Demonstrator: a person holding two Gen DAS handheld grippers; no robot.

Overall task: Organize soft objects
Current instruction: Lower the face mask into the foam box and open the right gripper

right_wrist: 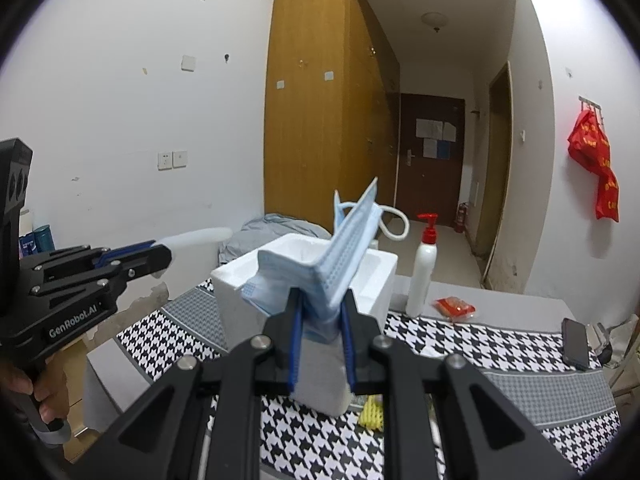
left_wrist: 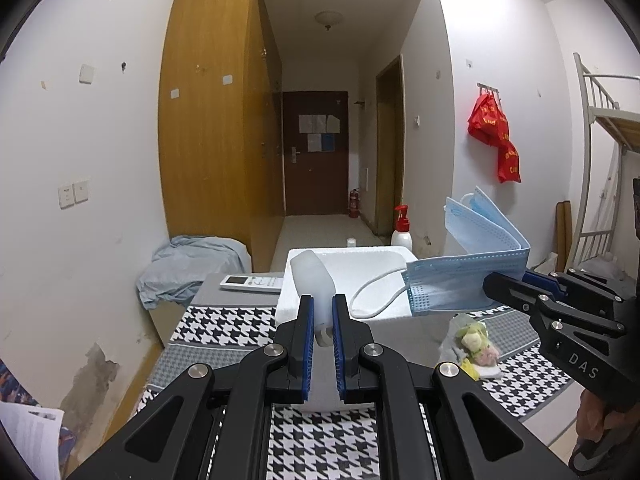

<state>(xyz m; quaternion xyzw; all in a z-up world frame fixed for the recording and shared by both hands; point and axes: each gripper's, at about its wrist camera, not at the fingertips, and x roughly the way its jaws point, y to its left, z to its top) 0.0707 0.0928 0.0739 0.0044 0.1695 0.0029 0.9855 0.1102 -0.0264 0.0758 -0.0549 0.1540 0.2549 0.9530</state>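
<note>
While both loads hang near the box [left_wrist: 384, 256]:
Left gripper [left_wrist: 320, 312]: clamps bottle [left_wrist: 310, 276].
Right gripper [right_wrist: 320, 312]: clamps masks [right_wrist: 340, 248].
Left: dropping both.

- I count two grippers, my left gripper [left_wrist: 320, 308] and right gripper [right_wrist: 322, 304]
- one stack of blue masks [right_wrist: 340, 248]
- one foam box [right_wrist: 236, 280]
- one pump bottle [right_wrist: 422, 268]
- one remote [left_wrist: 252, 282]
- one phone [right_wrist: 576, 344]

L gripper [left_wrist: 320, 308] clamped on whitish squishy bottle(?) [left_wrist: 312, 276], R gripper [left_wrist: 505, 280] w/ blue masks [left_wrist: 472, 264] over foam box [left_wrist: 352, 258]
</note>
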